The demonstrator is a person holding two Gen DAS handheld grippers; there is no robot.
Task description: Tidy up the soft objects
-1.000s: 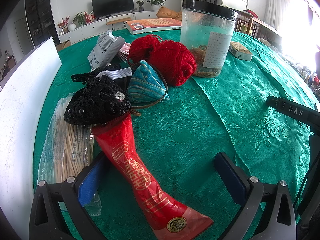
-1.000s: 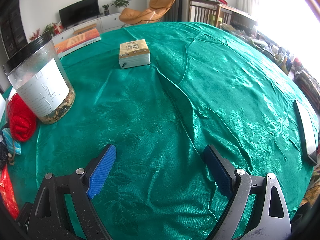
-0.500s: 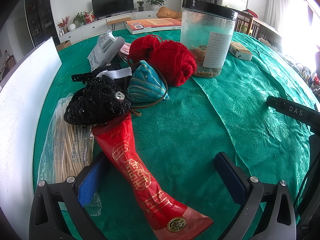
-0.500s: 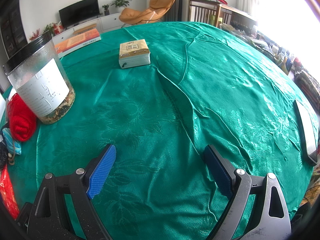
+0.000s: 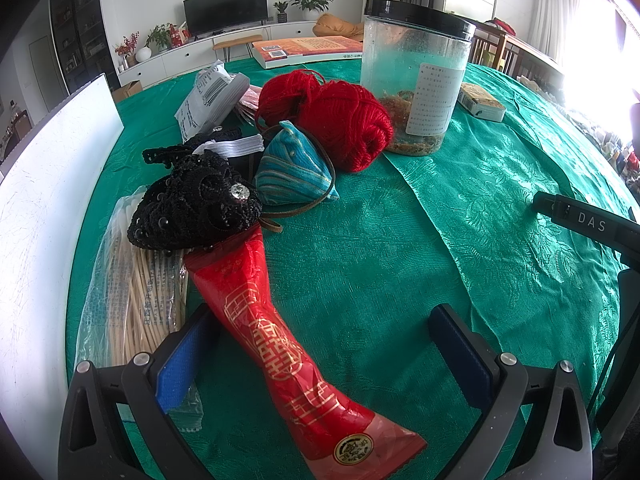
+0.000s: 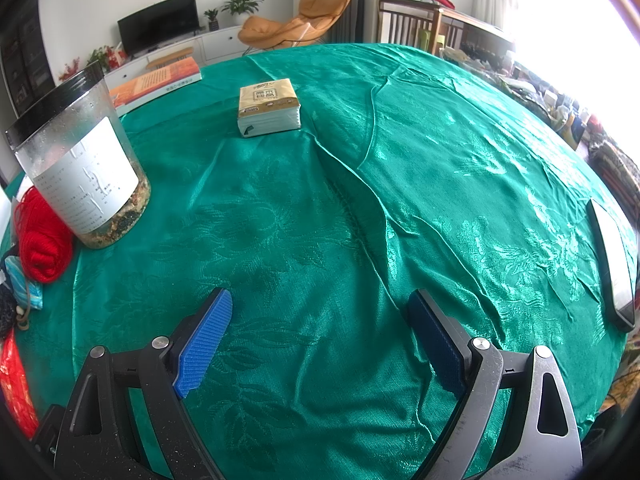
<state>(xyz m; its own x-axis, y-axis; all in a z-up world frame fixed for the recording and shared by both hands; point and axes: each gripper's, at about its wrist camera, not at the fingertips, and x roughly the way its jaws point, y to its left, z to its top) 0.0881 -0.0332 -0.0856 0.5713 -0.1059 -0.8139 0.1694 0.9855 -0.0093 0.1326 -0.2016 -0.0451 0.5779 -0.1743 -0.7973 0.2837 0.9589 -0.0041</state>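
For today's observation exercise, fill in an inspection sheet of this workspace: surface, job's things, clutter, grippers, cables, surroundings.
Surface: table under wrinkled green cloth.
Job's things: red yarn, blue pouch, black lace piece, grouped at left.
Clutter: red packet, skewers, jar, tissue pack, book, phone.
Grippers: left gripper open, astride the packet; right gripper open, holding nothing.
Cables: nothing seen.
Surroundings: TV, orange chair.
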